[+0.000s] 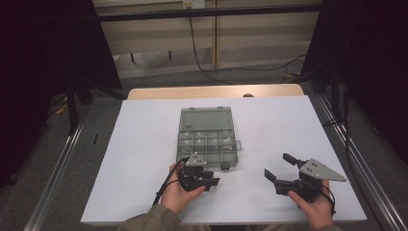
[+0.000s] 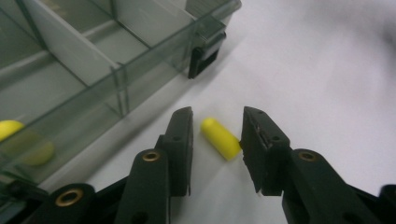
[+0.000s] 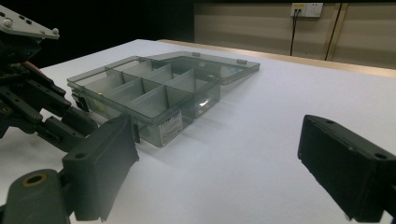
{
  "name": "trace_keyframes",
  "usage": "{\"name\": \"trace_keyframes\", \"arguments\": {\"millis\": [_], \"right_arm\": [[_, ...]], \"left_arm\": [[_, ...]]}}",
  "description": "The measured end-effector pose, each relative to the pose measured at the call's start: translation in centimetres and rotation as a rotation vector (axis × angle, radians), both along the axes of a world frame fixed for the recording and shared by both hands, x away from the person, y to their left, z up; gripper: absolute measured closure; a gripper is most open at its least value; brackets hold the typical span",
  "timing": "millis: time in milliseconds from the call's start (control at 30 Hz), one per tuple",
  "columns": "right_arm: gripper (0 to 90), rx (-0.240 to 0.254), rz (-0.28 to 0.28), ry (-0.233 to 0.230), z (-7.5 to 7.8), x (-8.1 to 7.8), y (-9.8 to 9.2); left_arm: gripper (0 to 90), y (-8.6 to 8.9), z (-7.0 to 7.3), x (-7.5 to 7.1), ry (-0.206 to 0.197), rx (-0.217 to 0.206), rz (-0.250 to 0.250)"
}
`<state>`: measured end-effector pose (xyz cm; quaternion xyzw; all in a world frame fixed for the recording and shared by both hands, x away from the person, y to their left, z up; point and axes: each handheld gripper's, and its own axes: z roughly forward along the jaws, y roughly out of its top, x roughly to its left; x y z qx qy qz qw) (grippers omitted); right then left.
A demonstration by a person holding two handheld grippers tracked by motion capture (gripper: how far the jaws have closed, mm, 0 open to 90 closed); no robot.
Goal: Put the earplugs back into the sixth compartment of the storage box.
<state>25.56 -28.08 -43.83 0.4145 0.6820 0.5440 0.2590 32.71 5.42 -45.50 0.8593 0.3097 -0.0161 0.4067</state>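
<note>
**Small yellow capsule – handling and grip point**

The left gripper sat low at the near edge of the compartment box, jaws partly apart and straddling the yellow capsule. The capsule lay on the white table, just beside the box's near wall. One jaw appeared to touch its near end; the other stood clear, so no clamp was made.

Handling, as judged: the capsule looked light, smooth and rounded – liable to roll or squirt out under an off-centre squeeze. Hold should be taken across its short width, at mid-length, with the pads square to its sides.

To the right, the right gripper rested with jaws wide apart and nothing between them.

Farther off, a second yellow piece lay inside a box compartment, and the clear lid lay open on the far side.
</note>
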Motion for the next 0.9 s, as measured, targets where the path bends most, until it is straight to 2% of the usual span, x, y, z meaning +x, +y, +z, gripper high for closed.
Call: {"name": "trace_keyframes", "arguments": {"millis": [200, 400, 567, 900], "right_arm": [[10.6, 0.001, -0.001, 0.000, 0.0, 0.0, 0.0], [10.7, -0.003, -0.001, 0.001, 0.0, 0.0, 0.0], [10.7, -0.002, -0.002, -0.001, 0.0, 0.0, 0.0], [10.6, 0.000, 0.001, -0.003, 0.0, 0.0, 0.0]], "left_arm": [[71.2, -0.2, 0.1, -0.3, -0.026, 0.031, -0.004], [78.8, -0.4, 0.2, -0.5, -0.001, 0.034, -0.001], [81.1, -0.1, 0.4, -0.3, 0.027, 0.018, 0.007], [82.2, 0.7, 1.9, 0.1, 0.034, -0.021, 0.010]]}}
